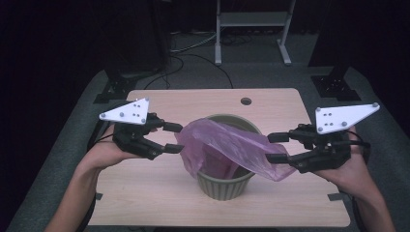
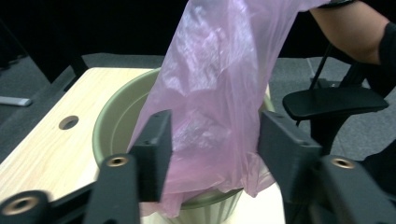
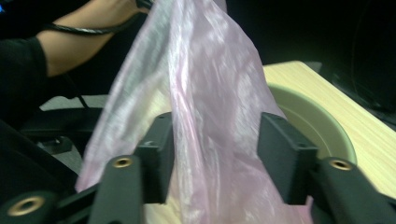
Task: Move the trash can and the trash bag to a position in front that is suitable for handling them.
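A ribbed olive-green bin (image 1: 226, 186) stands mid-table, with a thin pink plastic bag (image 1: 227, 145) draped over its mouth and hanging partly inside. My left gripper (image 1: 174, 137) is at the bag's left edge, jaws wide open. In the left gripper view the bag (image 2: 215, 70) hangs between the open fingers (image 2: 154, 149) over the bin's rim (image 2: 105, 126). My right gripper (image 1: 276, 147) is at the bag's right end, also open. In the right gripper view the bag (image 3: 196, 93) falls between the spread fingers (image 3: 285, 154), with the bin (image 3: 317, 126) behind it.
The light wooden table (image 1: 145, 193) has a round cable hole (image 1: 246, 101) at the back. A white frame stand (image 1: 251, 19) and black stand bases (image 1: 338, 84) are on the floor beyond. A black chair armrest (image 2: 334, 100) shows near the table.
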The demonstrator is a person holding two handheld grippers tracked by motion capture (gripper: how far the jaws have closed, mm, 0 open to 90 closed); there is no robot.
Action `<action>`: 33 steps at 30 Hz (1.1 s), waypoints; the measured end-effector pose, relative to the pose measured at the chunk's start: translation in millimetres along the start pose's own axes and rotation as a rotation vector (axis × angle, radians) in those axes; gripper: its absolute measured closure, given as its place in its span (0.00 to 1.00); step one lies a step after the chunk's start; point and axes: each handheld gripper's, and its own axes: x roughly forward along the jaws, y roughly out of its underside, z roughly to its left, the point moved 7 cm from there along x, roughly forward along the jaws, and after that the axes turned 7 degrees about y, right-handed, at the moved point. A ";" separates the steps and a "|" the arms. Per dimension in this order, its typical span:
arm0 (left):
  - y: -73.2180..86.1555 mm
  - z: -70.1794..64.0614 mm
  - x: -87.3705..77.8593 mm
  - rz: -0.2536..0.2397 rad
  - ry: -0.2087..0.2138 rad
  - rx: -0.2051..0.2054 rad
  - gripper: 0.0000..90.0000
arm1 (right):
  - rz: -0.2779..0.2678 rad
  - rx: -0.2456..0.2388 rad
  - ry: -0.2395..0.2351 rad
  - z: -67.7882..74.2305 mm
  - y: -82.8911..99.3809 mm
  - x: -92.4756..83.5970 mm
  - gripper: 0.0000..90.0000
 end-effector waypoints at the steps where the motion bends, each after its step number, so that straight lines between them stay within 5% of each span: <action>1: 1.6 1.0 1.5 0.001 0.003 -0.006 0.54 | 0.007 0.003 0.008 -1.6 2.5 1.3 0.58; 10: 15.5 5.9 14.0 0.056 -0.047 0.012 0.89 | 0.072 0.089 0.077 -26.4 28.4 12.2 0.89; 14: 23.7 6.2 15.2 0.077 -0.045 0.001 0.99 | 0.094 0.124 0.071 -33.7 40.6 16.2 0.99; 24: 37.0 -1.8 3.6 0.099 0.007 -0.041 1.00 | 0.159 0.160 0.029 -32.7 66.2 16.9 1.00; 33: 25.6 -5.2 -12.2 0.112 -0.028 -0.038 1.00 | 0.149 0.140 -0.005 -28.0 60.9 7.6 1.00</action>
